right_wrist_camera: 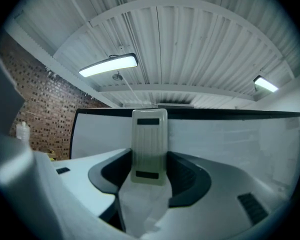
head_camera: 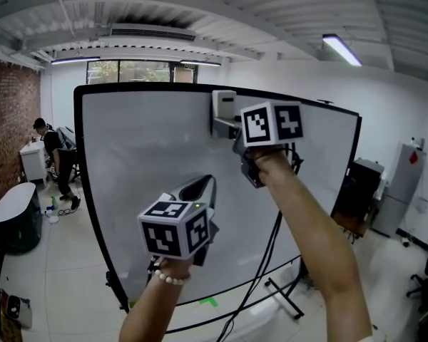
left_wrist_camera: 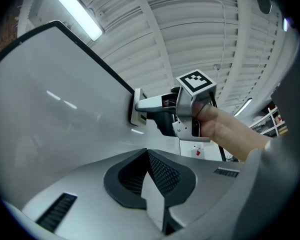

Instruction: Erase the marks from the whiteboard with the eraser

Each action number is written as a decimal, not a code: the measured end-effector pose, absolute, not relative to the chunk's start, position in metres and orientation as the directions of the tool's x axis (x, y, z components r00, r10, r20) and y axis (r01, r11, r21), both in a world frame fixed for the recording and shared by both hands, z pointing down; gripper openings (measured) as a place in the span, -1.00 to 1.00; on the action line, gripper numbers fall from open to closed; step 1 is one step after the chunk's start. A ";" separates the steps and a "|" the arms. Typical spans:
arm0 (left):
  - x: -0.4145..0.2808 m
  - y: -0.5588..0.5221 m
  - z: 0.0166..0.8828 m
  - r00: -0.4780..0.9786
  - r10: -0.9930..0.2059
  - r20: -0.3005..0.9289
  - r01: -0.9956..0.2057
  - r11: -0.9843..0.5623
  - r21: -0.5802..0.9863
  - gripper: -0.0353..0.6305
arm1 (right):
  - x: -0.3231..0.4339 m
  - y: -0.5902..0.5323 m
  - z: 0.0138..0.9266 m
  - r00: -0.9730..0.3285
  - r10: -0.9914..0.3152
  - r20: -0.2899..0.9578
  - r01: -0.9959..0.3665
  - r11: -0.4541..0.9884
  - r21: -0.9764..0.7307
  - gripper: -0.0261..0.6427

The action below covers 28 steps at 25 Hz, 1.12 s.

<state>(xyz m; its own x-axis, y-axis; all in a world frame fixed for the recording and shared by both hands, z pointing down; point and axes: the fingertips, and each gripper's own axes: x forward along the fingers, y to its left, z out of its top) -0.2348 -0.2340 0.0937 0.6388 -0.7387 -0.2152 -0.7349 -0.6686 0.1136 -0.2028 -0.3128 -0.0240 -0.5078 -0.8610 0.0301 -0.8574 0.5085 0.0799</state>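
The right gripper (head_camera: 227,125) has its jaws closed narrowly on the eraser (right_wrist_camera: 149,146), one jaw on each long side, so the pale ribbed back with its two dark slots faces that gripper's camera. Seen from the left gripper view, the eraser sits flat against the whiteboard (head_camera: 143,191), touching its surface just below the black top frame. In the head view that spot is up near the top edge, a little right of the board's middle. The left gripper (left_wrist_camera: 149,163) has its jaws pressed fully together with nothing between them (the dark textured pads meet in a single seam). It is held lower than the right one, in front of the board's lower middle and pointing up toward it; whether its tip touches the surface cannot be told. The board itself is a large white panel on a black stand (head_camera: 285,299). Its visible face looks clean and evenly white, with only faint reflections of the ceiling lamp (head_camera: 340,48) across it.
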 end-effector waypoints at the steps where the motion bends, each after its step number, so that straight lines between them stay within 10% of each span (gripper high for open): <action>1: -0.220 -0.239 0.091 0.644 -0.732 -0.222 -0.729 -0.675 0.109 -0.93 | -0.191 -0.316 -0.022 -0.512 -0.858 0.030 -0.855 0.513 0.082 -0.18; 28: 0.140 -0.343 0.065 0.665 -0.698 -0.264 -0.707 -0.703 0.079 -0.93 | 0.191 -0.429 -0.027 -0.558 -0.829 0.042 -0.827 0.559 0.057 -0.18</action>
